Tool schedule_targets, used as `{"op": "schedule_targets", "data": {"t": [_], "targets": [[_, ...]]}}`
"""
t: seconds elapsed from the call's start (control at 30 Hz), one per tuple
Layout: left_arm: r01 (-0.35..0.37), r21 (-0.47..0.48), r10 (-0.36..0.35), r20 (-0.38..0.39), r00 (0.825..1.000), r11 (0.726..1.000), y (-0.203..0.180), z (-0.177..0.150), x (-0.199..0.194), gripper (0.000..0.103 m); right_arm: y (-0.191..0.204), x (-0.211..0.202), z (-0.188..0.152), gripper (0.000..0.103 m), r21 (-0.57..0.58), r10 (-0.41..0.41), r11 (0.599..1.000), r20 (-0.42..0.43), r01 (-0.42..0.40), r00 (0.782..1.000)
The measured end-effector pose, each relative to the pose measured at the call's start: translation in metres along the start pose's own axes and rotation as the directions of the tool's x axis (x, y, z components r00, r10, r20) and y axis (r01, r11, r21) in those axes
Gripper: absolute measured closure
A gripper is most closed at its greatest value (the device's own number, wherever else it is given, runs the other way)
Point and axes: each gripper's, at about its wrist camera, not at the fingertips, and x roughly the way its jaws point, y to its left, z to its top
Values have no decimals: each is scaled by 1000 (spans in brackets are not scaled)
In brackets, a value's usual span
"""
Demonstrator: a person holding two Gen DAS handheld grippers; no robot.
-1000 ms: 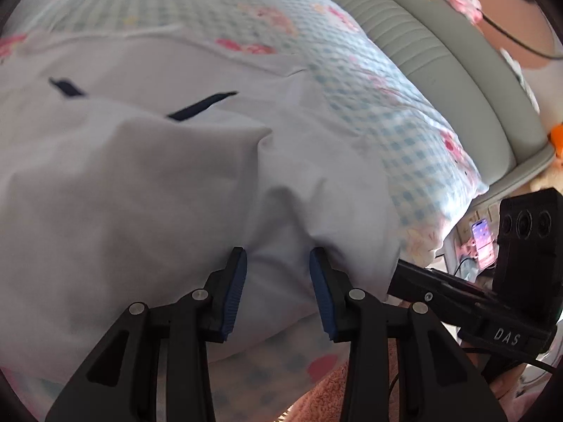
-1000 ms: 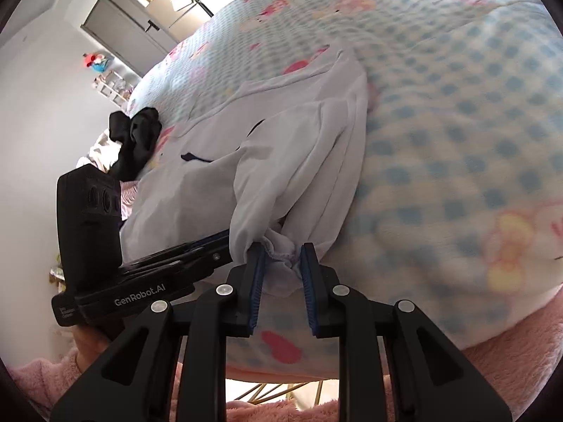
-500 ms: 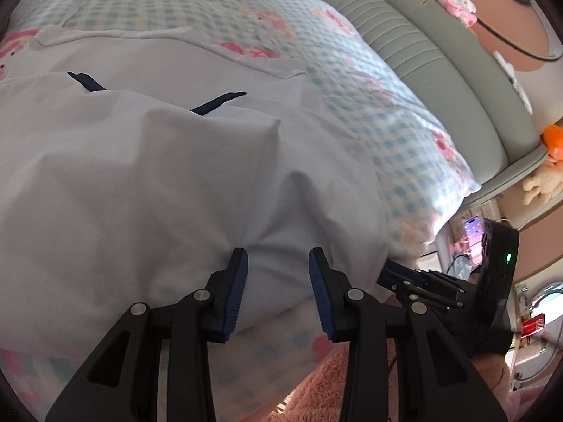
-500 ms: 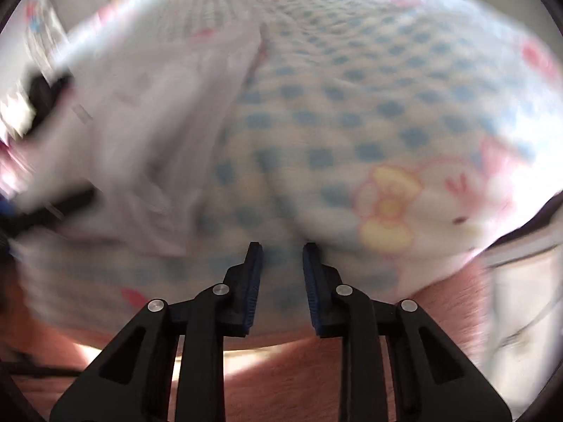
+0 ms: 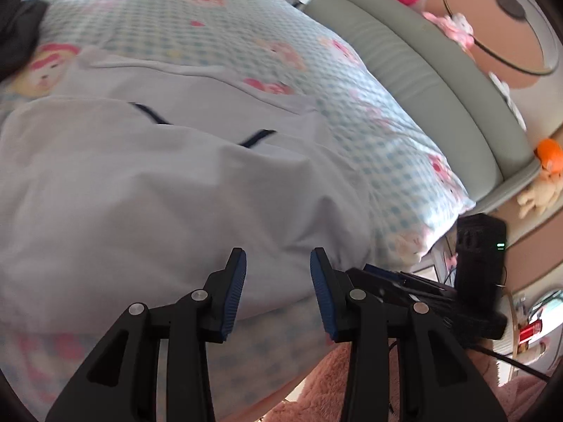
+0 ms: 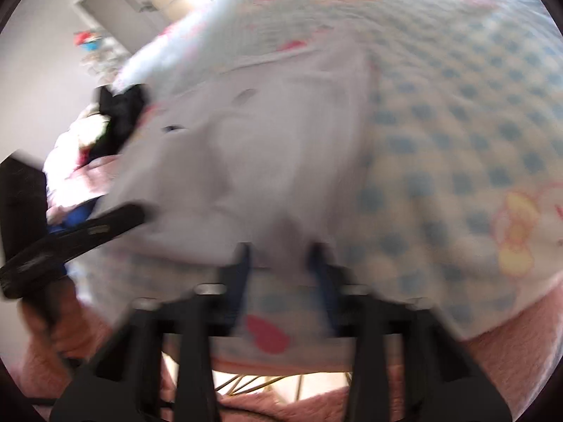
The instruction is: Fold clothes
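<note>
The white shirt lies spread on the bed, right in front of both grippers. Its near edge sits just past the left gripper. That gripper's jaws are spread apart and hold nothing.

The right gripper looks spread too, with bunched cloth just ahead of its tips. That picture is blurry, so I cannot tell if it touches the cloth.

The shirt is soft and floppy. If a gripper bites too deep, it may grab the blanket under the shirt too. If it grabs only one layer, the fold could come out crooked.

The two grippers are close together, so they might bump.

A black cloth lies far ahead to the left, clear of the shirt.
</note>
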Motion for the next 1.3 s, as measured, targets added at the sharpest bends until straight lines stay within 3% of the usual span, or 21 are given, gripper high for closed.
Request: {"op": "schedule_targets", "data": {"t": [0.07, 0.17, 0.27, 0.37, 0.47, 0.53, 0.63, 0.7, 0.77, 0.8, 0.93, 1.0, 1.1, 1.23, 1.3], "targets": [[-26, -26, 27, 31, 999, 999, 16, -3, -19, 63, -2, -14, -4, 92, 10, 11, 1000, 40, -12, 999], [-89, -78, 97, 99, 990, 993, 44, -11, -57, 63, -1, -24, -4, 92, -12, -68, 998, 62, 69, 996], [-177, -207, 212, 160, 964, 962, 88, -21, -98, 61, -11, -33, -7, 92, 31, -59, 998, 71, 57, 996], [-173, -319, 236, 171, 956, 932, 130, -36, -124, 60, -16, -37, -8, 80, 48, -67, 997, 68, 64, 995], [-182, -342, 249, 161, 955, 922, 146, -46, -128, 60, -17, -39, -4, 79, 20, -108, 994, 50, 108, 993], [-168, -344, 234, 162, 959, 924, 149, -48, -124, 59, -6, -53, -5, 79, -23, -244, 968, 129, 249, 961], [-126, -353, 196, 172, 965, 927, 151, -46, -112, 59, 11, -75, -7, 76, -67, -415, 894, 247, 443, 876], [-78, -353, 149, 177, 973, 932, 149, -41, -104, 58, 15, -77, -5, 71, -106, -360, 915, 219, 388, 907], [-39, -374, 110, 171, 979, 927, 151, -35, -96, 57, 5, -66, -5, 67, -67, -218, 971, 131, 228, 967], [-24, -390, 97, 170, 981, 920, 152, -33, -93, 56, 0, -61, -6, 67, -43, -153, 987, 95, 157, 984], [-44, -398, 118, 165, 979, 916, 151, -29, -87, 54, -16, -56, -12, 67, 63, -135, 990, 99, 129, 986], [-72, -388, 141, 153, 978, 919, 149, -30, -85, 54, -24, -53, -16, 44, 115, -126, 987, 102, 114, 987], [42, -412, 21, 148, 989, 910, 156, -32, -82, 51, -36, -48, -20, 43, 193, -113, 977, 107, 90, 988], [63, -410, 14, 181, 983, 910, 149, -38, -81, 49, -47, -50, -24, 44, 266, -107, 962, 127, 70, 986], [136, -435, -67, 171, 983, 890, 155, -39, -73, 49, -48, -55, -24, 44, 262, -70, 965, 138, 32, 988]]}}
